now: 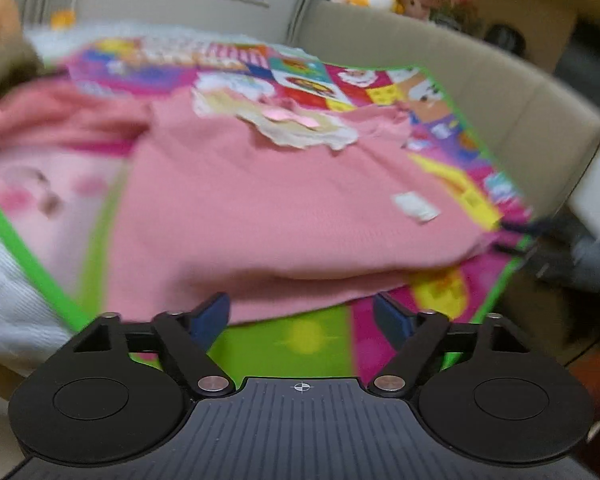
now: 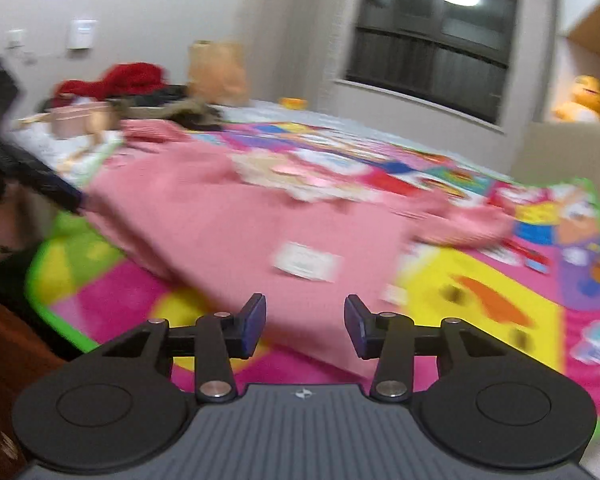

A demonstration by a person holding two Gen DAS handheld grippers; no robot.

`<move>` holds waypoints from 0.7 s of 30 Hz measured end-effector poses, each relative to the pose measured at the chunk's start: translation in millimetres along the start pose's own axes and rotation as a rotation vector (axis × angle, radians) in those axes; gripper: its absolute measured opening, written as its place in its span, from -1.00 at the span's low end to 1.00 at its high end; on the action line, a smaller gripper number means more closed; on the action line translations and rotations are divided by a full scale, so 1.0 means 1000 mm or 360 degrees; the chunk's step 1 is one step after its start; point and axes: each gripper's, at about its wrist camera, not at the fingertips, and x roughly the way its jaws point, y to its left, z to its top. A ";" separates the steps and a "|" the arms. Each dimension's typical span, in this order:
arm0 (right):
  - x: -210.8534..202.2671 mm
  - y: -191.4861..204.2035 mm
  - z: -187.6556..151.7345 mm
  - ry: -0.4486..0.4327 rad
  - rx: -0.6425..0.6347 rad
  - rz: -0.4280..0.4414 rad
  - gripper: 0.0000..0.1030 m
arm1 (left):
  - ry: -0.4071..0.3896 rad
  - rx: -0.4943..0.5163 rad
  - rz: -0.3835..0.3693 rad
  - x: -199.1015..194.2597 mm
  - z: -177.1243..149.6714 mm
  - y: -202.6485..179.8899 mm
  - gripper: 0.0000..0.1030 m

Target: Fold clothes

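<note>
Left wrist view: your left gripper [image 1: 302,314] is hanging at the near hem of the pink garment [image 1: 284,200], fingers spread, nothing clamped; the hem edge is sitting just ahead of the pads, possibly brushing the left one, blur is making contact hard to call. The garment is lying spread on the colourful play mat [image 1: 308,340], cream lace collar [image 1: 300,128] at the far end, white label [image 1: 416,206] face up toward the right edge. A second pink piece [image 1: 52,120] is sitting apart on the far left. You're pointing down at the hem, so go in low and get both layers between the pads before closing, otherwise you'll be lifting only the top layer. Right wrist view: your right gripper [image 2: 305,324] is released too, fingers partly apart, with the garment's near corner [image 2: 324,344] lying under and between them, not pinched. The same label [image 2: 306,262] is just ahead, collar [image 2: 296,178] further up. The other gripper [image 2: 40,176] is showing dark at the left edge by the opposite hem corner. My read: you're setting up a hem-to-collar fold. Grab both corners at matching spots, lift together, keep the edge taut, and lay it short of the lace. The frames are smeared, so slow down before the pinch.
</note>
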 end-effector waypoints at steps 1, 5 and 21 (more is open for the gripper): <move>0.008 0.011 0.005 -0.0009 -0.0054 0.0051 -0.16 | -0.0006 -0.0051 -0.0027 0.003 -0.001 0.000 0.46; 0.045 0.061 0.026 -0.0062 -0.0337 0.0245 -0.16 | -0.0045 -0.0217 -0.0062 0.007 0.000 0.010 0.46; 0.039 0.059 0.043 0.0060 -0.0177 0.0717 -0.78 | -0.0339 -0.0477 -0.0026 -0.043 0.010 0.054 0.82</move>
